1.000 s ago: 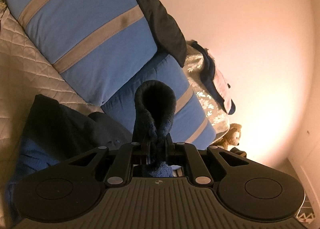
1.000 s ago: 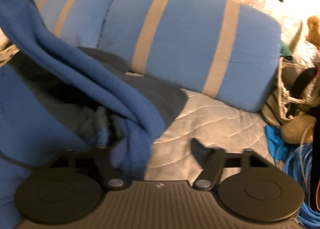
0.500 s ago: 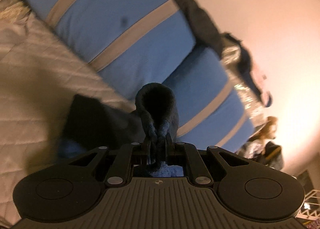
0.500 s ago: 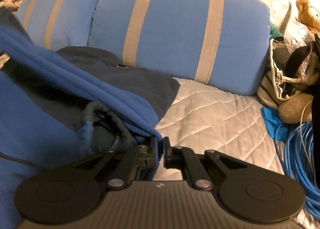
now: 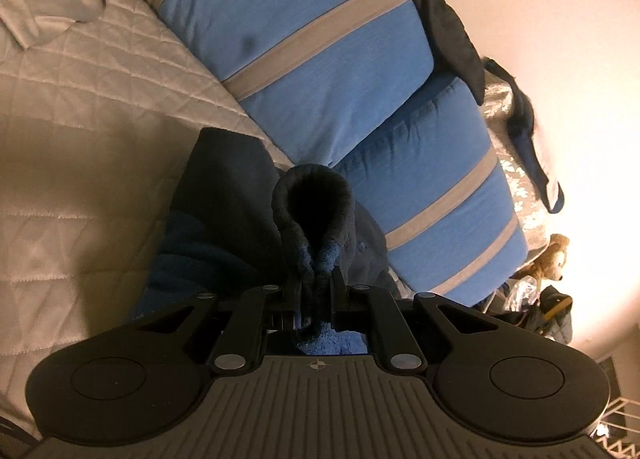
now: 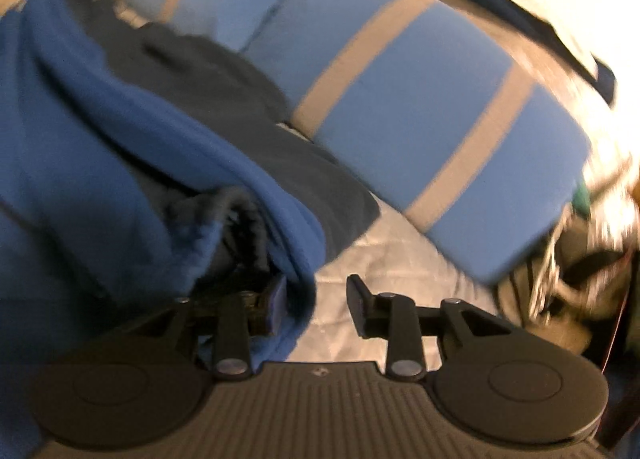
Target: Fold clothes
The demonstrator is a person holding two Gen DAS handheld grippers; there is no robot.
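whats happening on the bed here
A person is folding a blue fleece garment on a quilted bed with two handheld grippers. The left gripper is shut on a dark bunched fold of it. The right gripper is opening, the fleece edge lying against one finger but not pinched.

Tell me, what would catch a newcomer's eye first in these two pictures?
Probably the two big blue pillows with tan stripes, lying across the quilted cream bedspread. Next, the blue fleece garment: the left gripper pinches a dark bunched fold of it at the picture's centre, while the right gripper is opening beside its blue edge. A small teddy bear sits at the far right, by the wall.
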